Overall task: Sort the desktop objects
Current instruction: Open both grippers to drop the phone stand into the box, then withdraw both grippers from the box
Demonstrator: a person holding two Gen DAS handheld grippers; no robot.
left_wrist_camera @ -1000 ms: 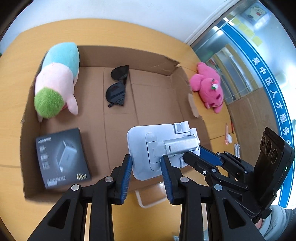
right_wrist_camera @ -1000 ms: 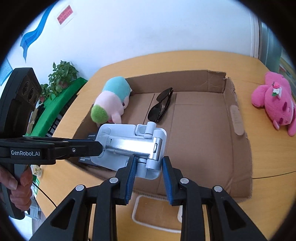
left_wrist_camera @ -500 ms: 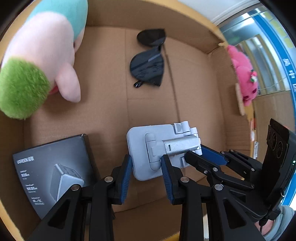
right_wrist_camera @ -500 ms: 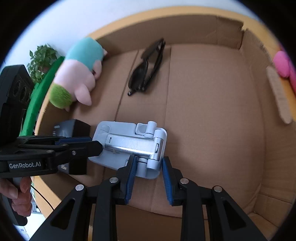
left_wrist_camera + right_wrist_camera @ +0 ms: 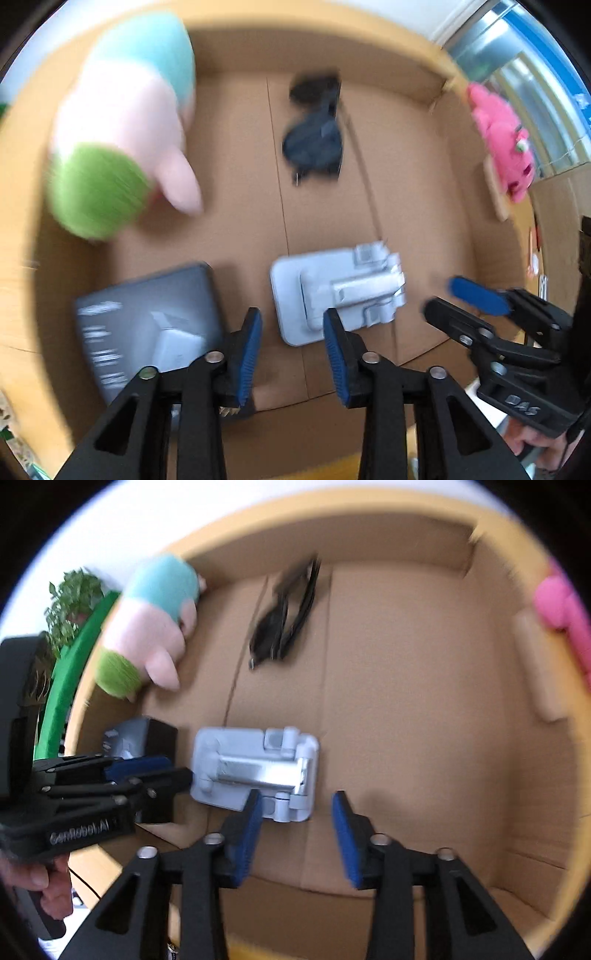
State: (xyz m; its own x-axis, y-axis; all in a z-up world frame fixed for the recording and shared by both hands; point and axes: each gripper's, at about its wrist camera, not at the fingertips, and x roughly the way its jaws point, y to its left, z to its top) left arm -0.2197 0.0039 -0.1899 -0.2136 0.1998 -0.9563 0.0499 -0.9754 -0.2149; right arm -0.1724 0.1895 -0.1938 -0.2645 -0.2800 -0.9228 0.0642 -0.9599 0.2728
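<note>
A light grey folding stand (image 5: 334, 291) lies flat on the floor of the cardboard box (image 5: 406, 92); it also shows in the right wrist view (image 5: 255, 768). My left gripper (image 5: 291, 328) is open and empty, just behind the stand's near edge. My right gripper (image 5: 297, 810) is open and empty, just behind the stand's hinge end. Each gripper shows in the other's view, the right one (image 5: 458, 295) and the left one (image 5: 155, 771). Both views are motion-blurred.
In the box lie a pink, blue and green plush toy (image 5: 125, 129), black sunglasses (image 5: 316, 136) and a dark product box (image 5: 147, 325). A pink plush toy (image 5: 502, 140) lies on the wooden table outside the box's right wall. A green plant (image 5: 70, 605) stands far left.
Both grippers opened and let go of the grey stand, which now lies on the box floor. Both grippers have drawn back a little from it.
</note>
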